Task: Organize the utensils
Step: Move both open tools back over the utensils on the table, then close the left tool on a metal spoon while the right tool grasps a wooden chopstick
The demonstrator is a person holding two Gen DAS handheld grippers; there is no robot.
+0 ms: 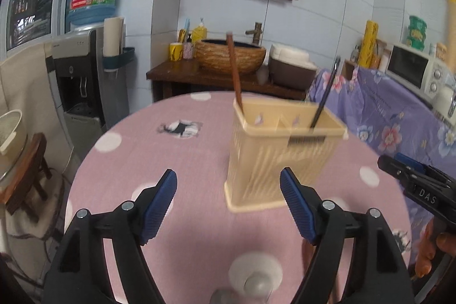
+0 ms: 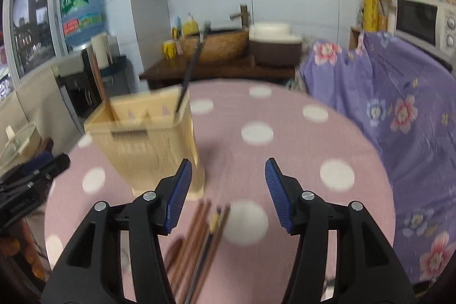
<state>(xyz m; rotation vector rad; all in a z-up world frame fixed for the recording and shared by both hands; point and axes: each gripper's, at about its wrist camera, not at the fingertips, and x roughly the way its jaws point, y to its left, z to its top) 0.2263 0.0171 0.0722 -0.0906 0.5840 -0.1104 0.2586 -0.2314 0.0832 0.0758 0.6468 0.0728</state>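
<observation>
Centrally, on the pink dotted table [image 1: 148,161], stands the cream holder [image 1: 282,158], upright and split into compartments. Two utensils are already in it: a brown stick [image 1: 234,73] leans out of the compartment at 9 o'clock in your left view, and a dark utensil [image 1: 325,96] leans out of the one at 3 o'clock. Motion blur hides which kind of utensil each one is.

Your left gripper [image 1: 228,207] has its jaws spread wide and holds nothing; its blue pads [image 1: 161,207] frame bare cloth, with the holder just beyond the pad at 2 o'clock. At 4 o'clock in that view, your right gripper [image 1: 413,178] enters from the edge.

Your right gripper [image 2: 228,190] is likewise spread wide and carries nothing. Directly below it, toward 6 o'clock in the right view, a bundle of loose utensils [image 2: 199,244] lies flat on the table: several brown sticks side by side, with one darker piece among them. The holder [image 2: 151,144] sits at 10 o'clock, near but apart from the bundle. Your left gripper [image 2: 34,173] shows at 9 o'clock, at the table's rim.

A purple floral cloth [image 2: 399,104] covers the furniture at 3 o'clock, with a microwave [image 2: 424,19] on it.
</observation>
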